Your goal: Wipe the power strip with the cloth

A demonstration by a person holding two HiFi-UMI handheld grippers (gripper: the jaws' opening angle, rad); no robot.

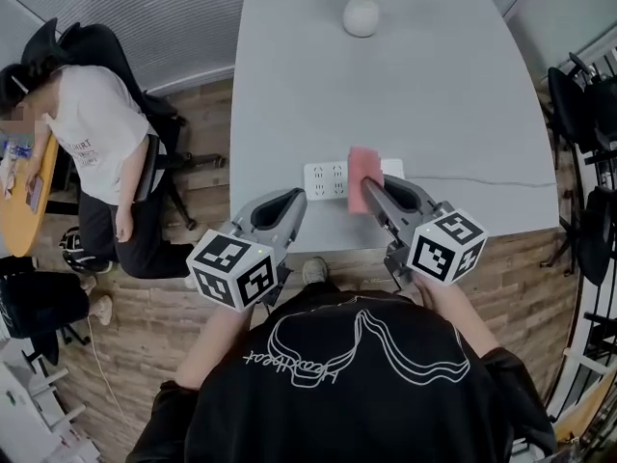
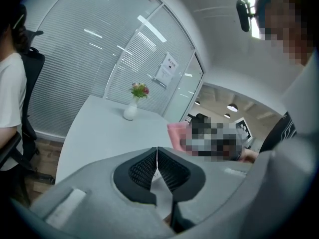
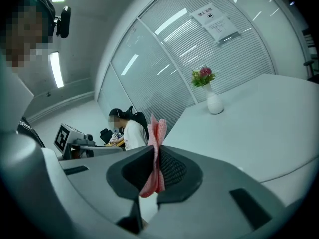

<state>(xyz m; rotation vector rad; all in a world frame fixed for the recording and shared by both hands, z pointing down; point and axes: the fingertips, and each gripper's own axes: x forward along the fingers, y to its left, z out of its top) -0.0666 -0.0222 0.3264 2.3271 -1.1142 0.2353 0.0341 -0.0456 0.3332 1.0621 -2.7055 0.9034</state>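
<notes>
Right gripper view: cloth [image 3: 155, 148] between jaws

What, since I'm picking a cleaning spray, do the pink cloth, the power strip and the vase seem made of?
Pink cloth: soft textile, going by its limp folds and faint grid weave. Power strip: hard white plastic, smooth, with moulded socket holes. Vase: probably glazed white ceramic, slightly shiny; could be glass.
</notes>
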